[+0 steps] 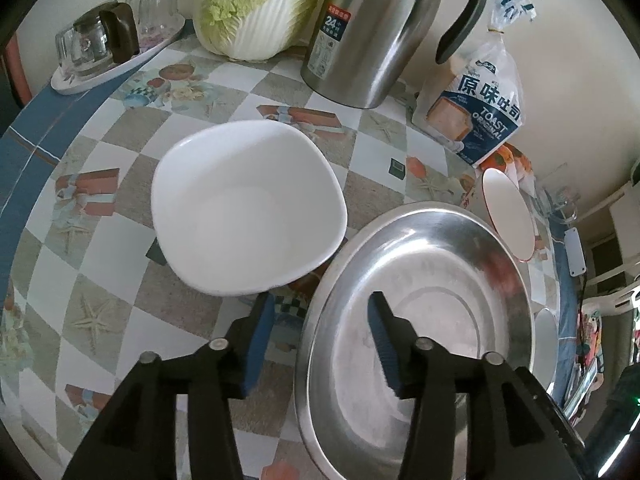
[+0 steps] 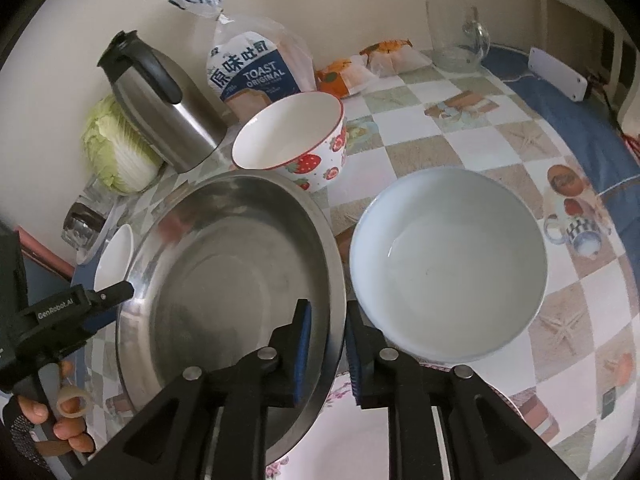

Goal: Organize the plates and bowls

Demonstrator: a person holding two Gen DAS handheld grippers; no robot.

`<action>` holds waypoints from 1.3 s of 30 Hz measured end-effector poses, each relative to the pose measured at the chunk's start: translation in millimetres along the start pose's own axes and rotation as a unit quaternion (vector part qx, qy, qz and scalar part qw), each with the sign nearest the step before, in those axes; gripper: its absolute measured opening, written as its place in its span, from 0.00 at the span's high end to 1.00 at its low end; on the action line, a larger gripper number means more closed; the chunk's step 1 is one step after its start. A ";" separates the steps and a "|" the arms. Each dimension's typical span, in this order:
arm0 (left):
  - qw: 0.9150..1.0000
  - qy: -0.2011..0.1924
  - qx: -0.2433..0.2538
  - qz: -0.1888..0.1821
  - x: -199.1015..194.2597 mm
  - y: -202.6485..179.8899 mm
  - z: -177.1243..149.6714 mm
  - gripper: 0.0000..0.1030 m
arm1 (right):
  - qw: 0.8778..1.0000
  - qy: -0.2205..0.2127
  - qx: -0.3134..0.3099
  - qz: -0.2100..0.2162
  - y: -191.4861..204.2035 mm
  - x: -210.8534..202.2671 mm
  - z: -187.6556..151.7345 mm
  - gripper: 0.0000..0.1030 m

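Note:
A wide steel plate [image 1: 420,320] [image 2: 240,272] lies in front of both grippers. My left gripper [image 1: 320,312] is open and straddles the plate's left rim, one finger inside and one outside. My right gripper [image 2: 328,320] is shut on the steel plate's right rim. A white squarish bowl [image 1: 248,208] sits on the table just ahead of the left gripper; it also shows in the right wrist view [image 2: 114,256]. A pale blue bowl [image 2: 448,264] sits right of the steel plate. A strawberry-patterned bowl [image 2: 292,136] [image 1: 508,216] stands behind it.
A steel thermos jug [image 1: 372,32] [image 2: 160,108], a napa cabbage [image 1: 260,8] [image 2: 116,148], a toast bag [image 1: 476,104] [image 2: 256,68] and a tray of glasses [image 1: 108,48] line the wall. A glass mug [image 2: 456,36] and a white power strip [image 2: 556,76] stand at the far right.

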State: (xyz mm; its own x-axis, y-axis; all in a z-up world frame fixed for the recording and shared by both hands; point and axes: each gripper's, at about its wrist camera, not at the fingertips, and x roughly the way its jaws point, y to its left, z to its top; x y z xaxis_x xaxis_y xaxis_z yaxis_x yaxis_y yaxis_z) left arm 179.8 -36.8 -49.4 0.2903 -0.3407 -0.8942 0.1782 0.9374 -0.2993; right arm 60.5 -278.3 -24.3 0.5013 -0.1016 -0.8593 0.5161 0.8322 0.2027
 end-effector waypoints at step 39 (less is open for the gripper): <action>0.993 -0.103 0.063 0.020 -61.9 -30.7 -9.0 0.07 | 0.994 -0.080 -0.067 -0.004 30.2 -52.5 -0.4 0.00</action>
State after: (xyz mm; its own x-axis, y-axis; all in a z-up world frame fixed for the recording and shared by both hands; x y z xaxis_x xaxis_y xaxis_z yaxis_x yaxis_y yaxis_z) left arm 147.9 -43.8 12.2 0.4832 -0.3237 -0.8134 0.2746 0.9383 -0.2103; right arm 49.5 -247.6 26.8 0.6072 -0.1851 -0.7726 0.4280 0.8955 0.1218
